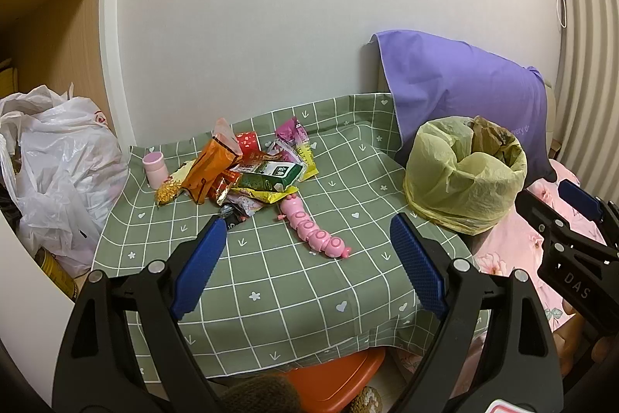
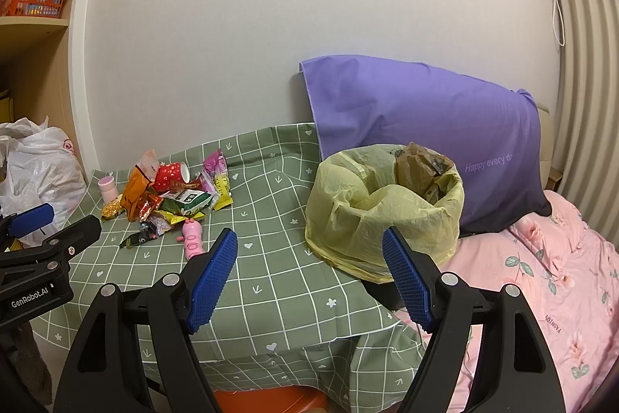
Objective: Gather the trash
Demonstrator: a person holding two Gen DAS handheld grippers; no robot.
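A heap of snack wrappers (image 1: 240, 173) (image 2: 170, 198) lies at the far left of the green checked tablecloth (image 1: 278, 281) (image 2: 271, 258), with an orange packet (image 1: 211, 169), a green and white carton (image 1: 271, 177) (image 2: 191, 200) and a red paper cup (image 2: 170, 177) in it. A bin lined with a yellow bag (image 1: 464, 173) (image 2: 383, 208) stands at the table's right edge, brown rubbish inside. My left gripper (image 1: 309, 258) hangs open above the table's near middle. My right gripper (image 2: 309, 269) is open too, just in front of the bin. Neither holds anything.
A pink caterpillar toy (image 1: 313, 231) (image 2: 192, 239) and a small pink jar (image 1: 154, 169) (image 2: 107, 189) sit by the heap. A purple pillow (image 1: 464, 84) (image 2: 425, 126) leans behind the bin on a pink floral bed (image 2: 541, 277). White plastic bags (image 1: 58, 161) lie left; an orange stool (image 1: 336, 378) sits below.
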